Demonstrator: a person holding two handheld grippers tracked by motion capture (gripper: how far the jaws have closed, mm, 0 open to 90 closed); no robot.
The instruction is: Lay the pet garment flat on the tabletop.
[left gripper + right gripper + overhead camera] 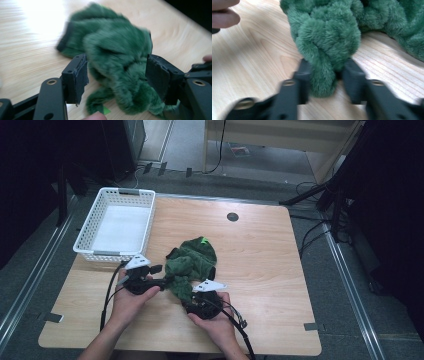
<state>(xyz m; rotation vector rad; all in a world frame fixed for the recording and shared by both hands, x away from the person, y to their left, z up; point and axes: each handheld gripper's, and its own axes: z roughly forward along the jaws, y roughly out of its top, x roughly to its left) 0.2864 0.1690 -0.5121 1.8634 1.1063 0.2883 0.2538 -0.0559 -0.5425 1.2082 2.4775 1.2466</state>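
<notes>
A dark green fuzzy cloth [192, 262] lies crumpled near the middle of the wooden table [270, 270], with a bright green tag [204, 240] at its far side. My left gripper [167, 281] reaches into it from the left. In the left gripper view the cloth [117, 57] bulges between the spread pads [75, 77] of the left gripper [117, 77], which stands open. My right gripper [192, 296] meets the cloth's near end. In the right gripper view a hanging fold [324, 50] sits between the jaws of the right gripper [324, 77], with a thin dark gap at one pad.
A white slotted basket [150, 220] stands at the table's far left corner, holding nothing. A round cable hole [232, 216] is at the far middle. Bare wood lies to the right of the cloth. Black cables trail off the near edge.
</notes>
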